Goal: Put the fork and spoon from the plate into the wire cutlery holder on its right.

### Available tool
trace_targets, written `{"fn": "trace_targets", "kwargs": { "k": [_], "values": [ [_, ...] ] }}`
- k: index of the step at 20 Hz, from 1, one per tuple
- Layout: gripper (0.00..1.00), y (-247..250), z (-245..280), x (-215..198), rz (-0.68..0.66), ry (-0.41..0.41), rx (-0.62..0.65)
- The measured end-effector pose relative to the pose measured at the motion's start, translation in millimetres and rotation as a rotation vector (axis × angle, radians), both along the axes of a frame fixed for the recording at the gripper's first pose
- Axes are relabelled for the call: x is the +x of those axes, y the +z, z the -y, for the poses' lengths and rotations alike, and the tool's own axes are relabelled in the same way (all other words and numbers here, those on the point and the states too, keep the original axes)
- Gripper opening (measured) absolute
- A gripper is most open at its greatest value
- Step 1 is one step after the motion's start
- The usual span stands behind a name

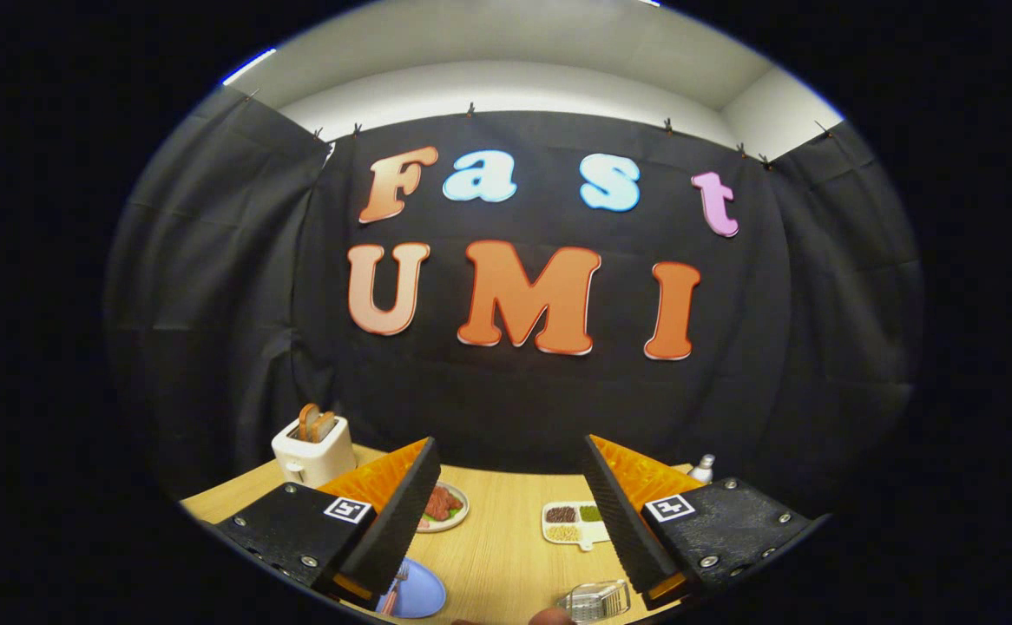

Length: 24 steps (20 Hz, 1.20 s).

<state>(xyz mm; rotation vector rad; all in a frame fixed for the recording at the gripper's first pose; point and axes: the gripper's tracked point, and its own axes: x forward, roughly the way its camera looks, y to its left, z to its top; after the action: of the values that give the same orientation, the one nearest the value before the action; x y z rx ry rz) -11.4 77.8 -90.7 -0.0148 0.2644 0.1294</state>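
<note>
Black cloth is hanging as the booth's back wall behind a wooden table (506, 538), with a pale ceiling showing above it. Over the table's near edge the gripper (506, 512) is hovering with its fingers spread wide and gripping nothing, bare tabletop lying between them.

Beside the left finger (402, 521), close to its base, a blue plate (419, 592) is sitting with what looks like a fork (395, 590) on it; the finger is covering part of the plate, and no spoon can be made out. Off to the plate's right, next to the base of the right finger (623, 521), the wire holder (597, 601) is standing at the table's near edge, apart from the plate.

Farther back, a white toaster (313, 450) with two slices of toast poking up is standing to the left of the left finger. Just behind that finger, a small dish (447, 508) of red food is partly hidden. A white tray (571, 523) with compartments of brown, green and tan bits is lying just inside the right finger. Beyond the right finger, a small white bottle (702, 469) is standing by the cloth.
</note>
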Motion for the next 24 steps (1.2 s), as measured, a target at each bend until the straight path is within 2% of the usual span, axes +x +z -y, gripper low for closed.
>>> {"fn": "trace_targets", "kwargs": {
  "k": [10,13,15,18,22,24],
  "values": [
    [0.96,-141.1,-69.4,-40.2,-0.513,0.139,0.081],
    [0.96,-172.7,-79.3,-52.6,-0.593,0.158,0.023],
    [0.95,-196.8,-91.4,-67.3,-0.682,0.203,0.006],
    [0.88,-223.4,-106.6,-88.8,-0.808,0.223,0.023],
    [0.86,-250.8,-113.7,-102.7,-0.88,0.233,-0.027],
    [0.81,-263.5,-116.9,-111.5,-0.92,0.248,-0.056]
  ]
}}
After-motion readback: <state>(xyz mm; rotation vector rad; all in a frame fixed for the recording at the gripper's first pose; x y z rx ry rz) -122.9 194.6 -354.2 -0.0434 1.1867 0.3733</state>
